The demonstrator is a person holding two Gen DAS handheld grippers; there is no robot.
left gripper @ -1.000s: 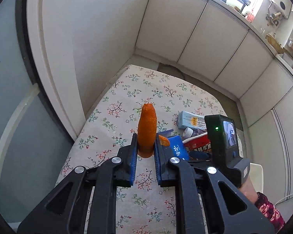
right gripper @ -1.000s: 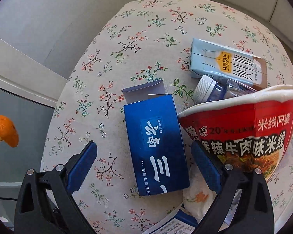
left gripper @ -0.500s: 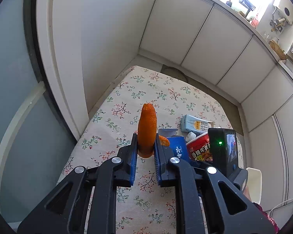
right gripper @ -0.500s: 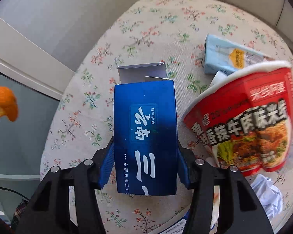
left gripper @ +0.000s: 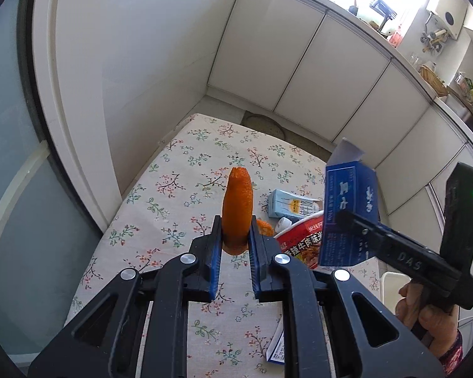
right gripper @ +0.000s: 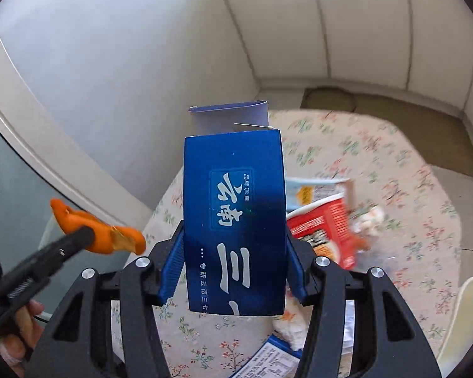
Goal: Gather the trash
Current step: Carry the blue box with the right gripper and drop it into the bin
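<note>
My left gripper (left gripper: pixel 235 236) is shut on an orange peel (left gripper: pixel 237 203), which sticks up between its blue pads above the floral table (left gripper: pixel 179 170). My right gripper (right gripper: pixel 233 271) is shut on a blue carton (right gripper: pixel 233 217) with an open top flap, held in the air above the table. The left wrist view shows the same blue carton (left gripper: pixel 350 211) at the right, clamped in the right gripper (left gripper: pixel 347 220). The right wrist view shows the orange peel (right gripper: pixel 94 230) at the left in the left gripper (right gripper: pixel 82 236).
On the table lie a red noodle cup (left gripper: pixel 302 242), a pale blue milk carton (left gripper: pixel 293 206), a small white-capped bottle (left gripper: pixel 283 223) and a blue-and-white leaflet (left gripper: pixel 276 349). White cabinets (left gripper: pixel 299 63) stand behind. A wall and glass door (left gripper: pixel 12 157) run along the left.
My right gripper closed on the blue carton and lifted it off the table, tilting upward. My left gripper kept still with the peel in it.
</note>
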